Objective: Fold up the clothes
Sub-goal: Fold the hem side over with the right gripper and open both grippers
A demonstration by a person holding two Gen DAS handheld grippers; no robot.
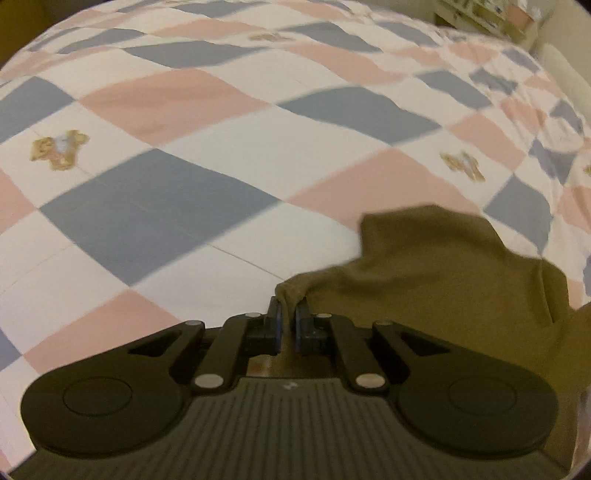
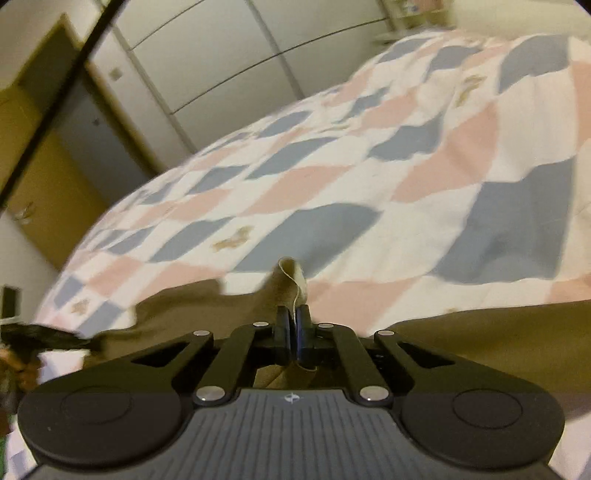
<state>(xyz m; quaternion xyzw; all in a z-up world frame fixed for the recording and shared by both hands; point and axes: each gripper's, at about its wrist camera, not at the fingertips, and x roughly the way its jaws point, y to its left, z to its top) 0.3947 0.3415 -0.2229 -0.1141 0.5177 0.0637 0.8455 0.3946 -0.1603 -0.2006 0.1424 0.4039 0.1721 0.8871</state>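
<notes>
Only the right wrist view takes in the room beyond the bed: white wardrobe doors across the upper middle, a wooden door frame at the left, and at the lower left edge a blurred dark shape that cannot be made out. The left wrist view looks almost wholly onto the checked quilt, with a shelf just showing in the upper right corner.

There is one garment, an olive-brown piece of clothing, and two grippers. On the quilt the left view shows two small bear prints; the right view shows several, too blurred to count.

The left gripper has its jaws pinching a bunched corner of the clothing, which spreads from there across the lower right of the frame, over the bed. The right gripper has its jaws pressed together on a thin edge of the same cloth; a pale flap curls up above them, and fabric lies to the left and right behind.
</notes>
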